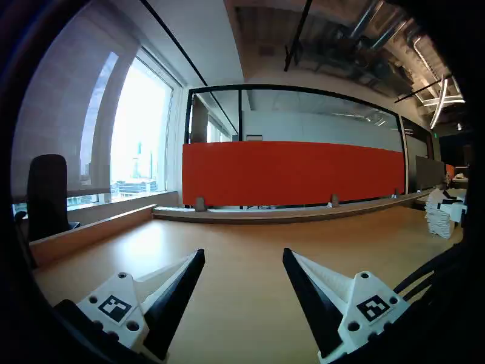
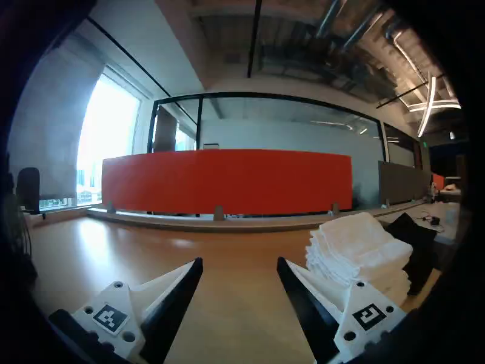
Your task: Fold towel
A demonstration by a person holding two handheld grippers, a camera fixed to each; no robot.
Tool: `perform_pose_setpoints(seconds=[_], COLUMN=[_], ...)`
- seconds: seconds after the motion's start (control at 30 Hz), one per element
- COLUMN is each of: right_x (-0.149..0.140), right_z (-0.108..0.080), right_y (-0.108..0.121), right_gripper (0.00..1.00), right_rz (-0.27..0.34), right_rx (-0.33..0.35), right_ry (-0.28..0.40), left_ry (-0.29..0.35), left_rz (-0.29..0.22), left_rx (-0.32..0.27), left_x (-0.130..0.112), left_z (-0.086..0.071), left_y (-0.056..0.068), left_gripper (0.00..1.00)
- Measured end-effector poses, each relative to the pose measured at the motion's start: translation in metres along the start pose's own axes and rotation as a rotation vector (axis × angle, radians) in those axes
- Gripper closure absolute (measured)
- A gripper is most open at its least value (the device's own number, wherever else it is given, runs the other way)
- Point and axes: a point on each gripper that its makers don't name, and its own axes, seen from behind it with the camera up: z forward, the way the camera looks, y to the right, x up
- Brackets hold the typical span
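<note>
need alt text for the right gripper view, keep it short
Right gripper, its fingers open and holding nothing, over a wooden table. A stack of folded white towels sits just ahead on its right; an orange partition and a bright window lie behind.

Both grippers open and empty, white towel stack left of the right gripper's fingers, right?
No. The right gripper view shows the towel stack to the right of the right gripper, not left. Both it and the left gripper are open and empty.
</note>
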Motion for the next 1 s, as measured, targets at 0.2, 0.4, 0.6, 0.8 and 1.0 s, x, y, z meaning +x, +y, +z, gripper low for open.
perform_pose_setpoints(seconds=[0.2, 0.4, 0.6, 0.8, 1.0], right_x=[-0.0001, -0.0001, -0.0001, -0.0001, -0.0001], right_z=[-0.0002, -0.0002, -0.0001, -0.0001, 0.0002], right_y=[0.0003, 0.0004, 0.0006, 0.0005, 0.0005], right_gripper=[0.05, 0.05, 0.05, 0.05, 0.05], right_rz=[0.0, 0.0, 0.0, 0.0, 0.0], right_rx=[0.0, 0.0, 0.0, 0.0, 0.0], right_ry=[0.0, 0.0, 0.0, 0.0, 0.0], left_ry=[0.0, 0.0, 0.001, 0.001, 0.001], left_rz=[0.0, 0.0, 0.0, -0.001, -0.001], left_rx=[0.0, 0.0, 0.0, 0.0, 0.0], left_x=[-0.0006, -0.0016, -0.0025, -0.0032, -0.0033], left_z=[0.0004, 0.0005, 0.0012, 0.0014, 0.0015], left_y=[-0.0003, 0.0, 0.0004, 0.0006, 0.0002], left_gripper=[0.05, 0.05, 0.05, 0.05, 0.05])
